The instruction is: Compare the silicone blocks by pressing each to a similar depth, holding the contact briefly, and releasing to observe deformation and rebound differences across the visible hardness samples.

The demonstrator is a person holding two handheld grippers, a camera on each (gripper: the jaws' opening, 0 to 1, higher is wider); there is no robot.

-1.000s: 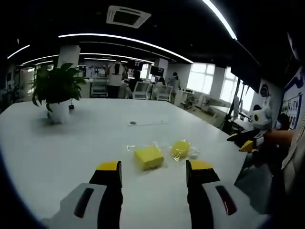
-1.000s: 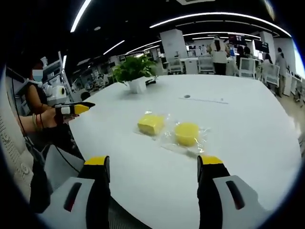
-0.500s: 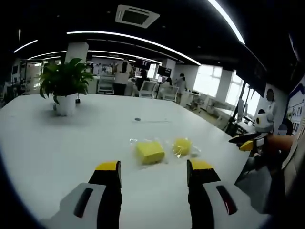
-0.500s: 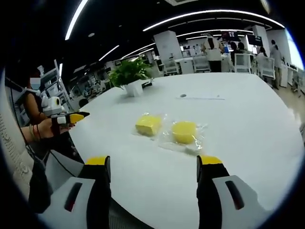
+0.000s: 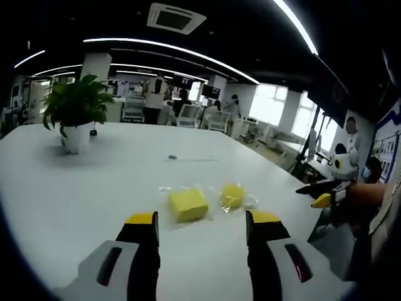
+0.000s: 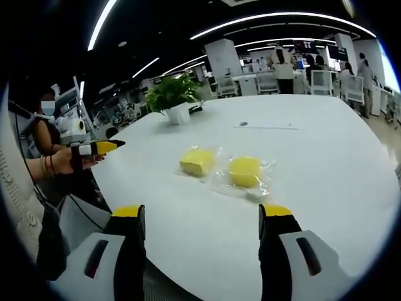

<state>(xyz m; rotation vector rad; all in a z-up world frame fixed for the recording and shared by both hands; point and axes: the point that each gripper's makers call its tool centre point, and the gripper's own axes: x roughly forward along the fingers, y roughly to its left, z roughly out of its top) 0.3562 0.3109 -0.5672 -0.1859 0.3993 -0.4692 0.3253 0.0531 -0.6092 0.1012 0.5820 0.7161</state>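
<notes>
Left gripper view: a square block (image 5: 188, 205) and round block (image 5: 232, 195), bagged, are seen beyond the spread left claw (image 5: 201, 224); the right claw (image 6: 201, 216) is likewise spread.

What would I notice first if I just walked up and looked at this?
Two bright yellow silicone blocks in clear plastic wrap sit side by side on the big white table: a square yellow block and a round yellow block. Farther back stands a leafy green plant in a white pot. Each hand-held gripper, left and right, is open and short of the blocks.
</notes>
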